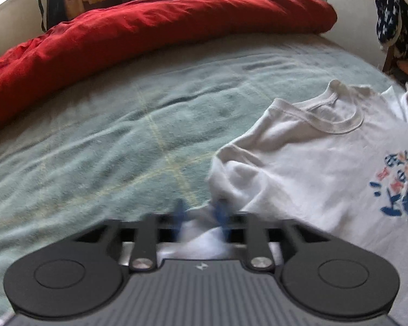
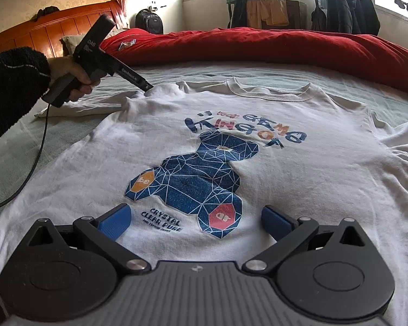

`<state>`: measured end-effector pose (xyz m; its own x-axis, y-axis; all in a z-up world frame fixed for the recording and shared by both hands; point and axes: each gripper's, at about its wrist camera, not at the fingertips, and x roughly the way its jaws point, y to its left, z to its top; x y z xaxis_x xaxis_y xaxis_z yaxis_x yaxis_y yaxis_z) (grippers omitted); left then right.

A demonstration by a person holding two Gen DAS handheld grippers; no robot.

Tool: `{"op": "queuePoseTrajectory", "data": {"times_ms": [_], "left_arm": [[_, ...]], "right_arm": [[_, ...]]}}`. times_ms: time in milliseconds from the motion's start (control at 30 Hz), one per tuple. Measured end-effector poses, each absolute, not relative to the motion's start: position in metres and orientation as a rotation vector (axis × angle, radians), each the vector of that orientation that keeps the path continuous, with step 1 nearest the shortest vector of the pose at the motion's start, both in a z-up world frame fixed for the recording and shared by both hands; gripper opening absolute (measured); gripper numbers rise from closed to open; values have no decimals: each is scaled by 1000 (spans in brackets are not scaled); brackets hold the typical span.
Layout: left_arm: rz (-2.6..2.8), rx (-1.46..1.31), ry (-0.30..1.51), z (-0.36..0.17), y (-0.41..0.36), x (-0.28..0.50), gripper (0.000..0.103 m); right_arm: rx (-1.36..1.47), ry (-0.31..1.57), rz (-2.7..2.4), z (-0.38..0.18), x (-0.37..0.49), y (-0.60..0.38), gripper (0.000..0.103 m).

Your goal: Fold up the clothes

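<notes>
A white T-shirt (image 2: 258,179) with a blue bear print lies face up on the green blanket (image 2: 231,72), collar toward the far side. My left gripper (image 1: 200,214) is shut on white cloth at the T-shirt (image 1: 312,163) shoulder; its blue fingertips are blurred. The right wrist view shows the same left gripper (image 2: 148,88), held by a hand in a dark sleeve, with its tip pinching the raised shoulder fabric. My right gripper (image 2: 195,222) stands open over the lower part of the shirt, nothing between its blue pads (image 2: 114,222).
A rumpled red duvet (image 2: 258,46) runs along the far side of the bed. A wooden headboard (image 2: 40,32) is at the left, a black cable (image 2: 38,152) trails over the blanket, and a clothes rack (image 2: 345,8) stands by the window.
</notes>
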<state>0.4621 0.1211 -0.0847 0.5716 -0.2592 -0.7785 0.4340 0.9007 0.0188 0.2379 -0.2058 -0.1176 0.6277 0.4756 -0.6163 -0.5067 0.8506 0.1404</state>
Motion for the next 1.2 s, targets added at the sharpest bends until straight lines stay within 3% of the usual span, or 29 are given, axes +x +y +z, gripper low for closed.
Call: {"op": "queuePoseTrajectory", "data": {"times_ms": [333,433,567,700,833,1000,1200], "left_arm": [[-155,212,785,-61,126,472,4],[-155,160,750,-49,121,469,12],[-348,98,737,-28,80,453,41],[-516,115,874,-44,17,454,46],[-463,159,954,-82,-28,475,50],[-259,39,859,-96,-20,519,52],[-267,26,819,-68,-22,496,51]], "right_arm": [[-53,691,561,-117,237,-205,103],[-48,692,561,-116,236,-206,103],[-32,694,560,-114,236,-209,103],[8,705,551,-105,236,-220,103],[70,705,500,-102,243,-239,103],[114,702,458,-103,249,-256,103],[183,676,431,-100,251,-274,103]]}}
